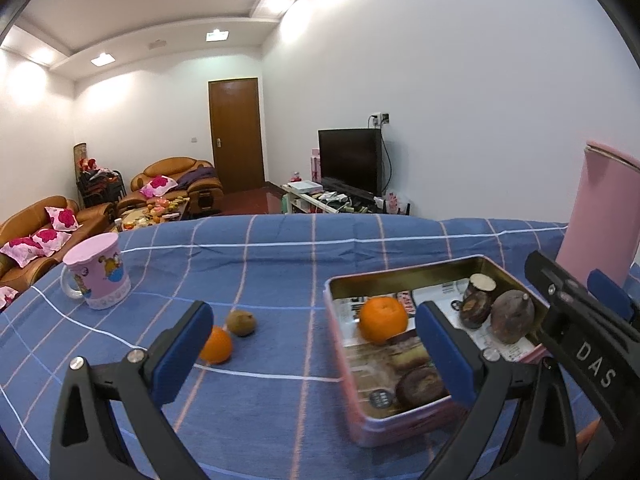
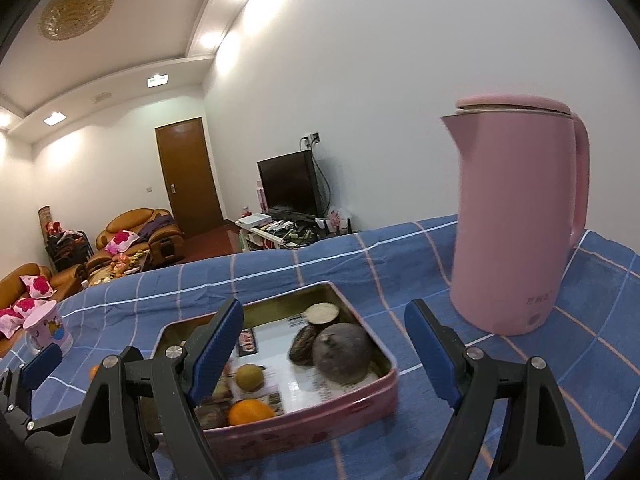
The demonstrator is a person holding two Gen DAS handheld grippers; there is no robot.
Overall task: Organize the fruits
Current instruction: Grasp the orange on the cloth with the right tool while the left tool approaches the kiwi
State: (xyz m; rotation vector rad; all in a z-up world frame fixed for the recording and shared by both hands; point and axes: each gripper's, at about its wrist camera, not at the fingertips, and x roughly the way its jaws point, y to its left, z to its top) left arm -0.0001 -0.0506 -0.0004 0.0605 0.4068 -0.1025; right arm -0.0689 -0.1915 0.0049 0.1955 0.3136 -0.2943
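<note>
Two fruits sit loose on the blue checked cloth (image 1: 280,392), at the lower left of the left wrist view, so the job looks partly done. Biggest is the pink kettle (image 2: 516,220), which fills the right side of the right wrist view and stands just beside the pink tin (image 2: 316,412). The tin is in the lower middle of that view, and inside it are a big dark round fruit (image 2: 342,352), a dark fruit (image 2: 304,344) with a pale cut top leaning on it, an orange (image 2: 250,411) near the front wall and a small brownish fruit (image 2: 249,377). The left gripper (image 1: 312,356) is spread wide and holds nothing; the right gripper (image 2: 324,356) is spread wide too, with nothing between its blue pads. The loose orange (image 1: 218,345) touches or nearly touches the kiwi (image 1: 241,322), and a pink mug (image 1: 98,276) stands behind them toward the left. I think the next step is to pick up the loose orange. To do it well, the left gripper should come down with one pad on each side of the orange, keep clear of the kiwi, and squeeze softly so it does not roll. Letters "DAS" show on the black gripper at the lower right of the left wrist view. Small print on the kettle and on the tin's bottom is too blurry to read.
</note>
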